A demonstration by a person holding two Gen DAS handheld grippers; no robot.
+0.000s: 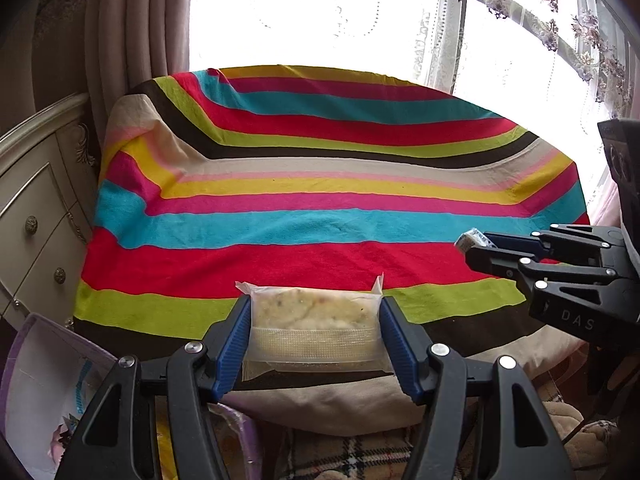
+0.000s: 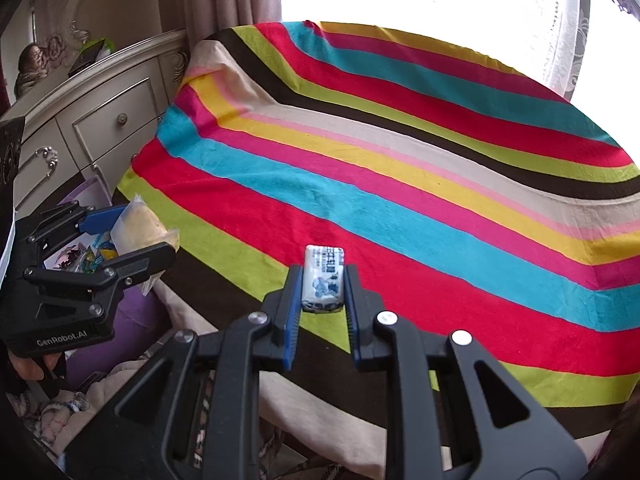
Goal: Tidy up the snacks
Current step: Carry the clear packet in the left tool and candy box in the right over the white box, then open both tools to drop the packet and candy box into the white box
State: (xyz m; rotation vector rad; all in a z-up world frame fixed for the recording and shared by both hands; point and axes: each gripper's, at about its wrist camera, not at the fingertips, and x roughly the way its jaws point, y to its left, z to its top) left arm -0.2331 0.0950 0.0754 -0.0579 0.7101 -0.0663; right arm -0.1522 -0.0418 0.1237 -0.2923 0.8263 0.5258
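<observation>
— From the left wrist, what's that tool got?

— The left gripper (image 1: 316,320) is clamped on a clear-wrapped pastry (image 1: 316,316), its blue pads pressing the packet's two ends. It hangs over the near edge of the striped cloth (image 1: 320,184). Off to the right, the right gripper (image 1: 474,248) pokes in with a small white packet (image 1: 470,239) at its tip.

— Anything else around?

— A cream dresser (image 1: 36,200) on the left, a purple bag (image 1: 44,380) below it, and sheer curtains (image 1: 520,20) against a bright window.

— And from the right wrist?

— The right gripper (image 2: 322,292) is pinched tight on the white packet with blue print (image 2: 323,278), which stands up between the jaws above the cloth's (image 2: 400,160) green and brown stripes. At the left, the left gripper (image 2: 136,236) holds the yellowish pastry (image 2: 138,226) over the purple bag (image 2: 132,320), beside the dresser (image 2: 100,120). The two tools are well apart.
</observation>
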